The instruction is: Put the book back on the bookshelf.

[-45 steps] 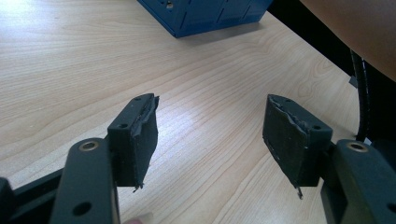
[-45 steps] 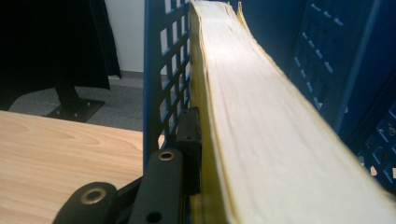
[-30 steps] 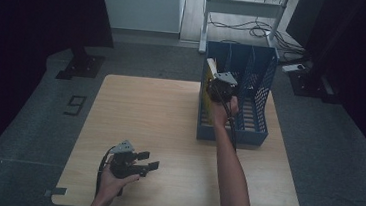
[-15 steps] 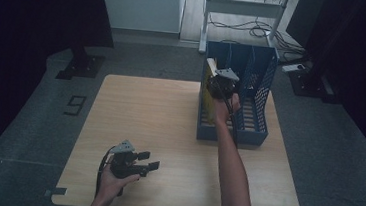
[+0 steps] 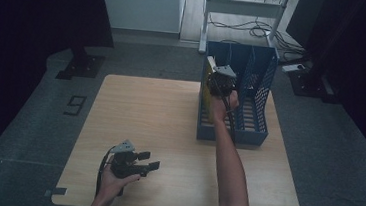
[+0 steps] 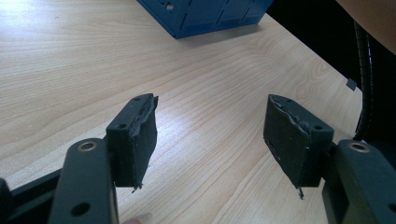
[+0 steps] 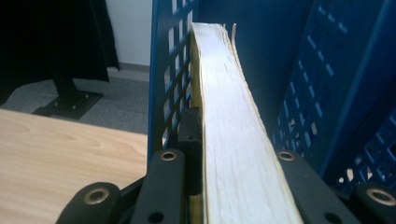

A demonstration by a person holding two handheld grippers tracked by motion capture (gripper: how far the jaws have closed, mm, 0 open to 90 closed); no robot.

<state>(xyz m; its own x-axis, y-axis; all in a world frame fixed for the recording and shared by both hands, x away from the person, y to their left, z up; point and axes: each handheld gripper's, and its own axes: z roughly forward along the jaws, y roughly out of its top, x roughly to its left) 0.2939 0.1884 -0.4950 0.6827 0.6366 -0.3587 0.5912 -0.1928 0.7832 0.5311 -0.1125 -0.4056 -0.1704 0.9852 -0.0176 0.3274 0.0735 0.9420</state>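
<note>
Right claw [image 7: 233,186] clamping book [image 7: 229,116], arm outstretched into blue rack [image 5: 258,79]

My right hand-held gripper [image 5: 214,71] squeezed tighter on the thick yellow book [image 7: 233,130] in the blue plastic rack [image 5: 258,79].

Left gripper [image 6: 210,135] agape, right gripper [image 7: 233,163] clamped.

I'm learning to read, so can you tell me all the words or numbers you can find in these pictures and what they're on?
"9": a dark mark that reads like this number on the grey floor, left of the wooden table in the high view.
The book held in the blue file rack shows its page edges alone, with no words to read.
The rack, the table and the grippers carry no writing that can be made out.
</note>
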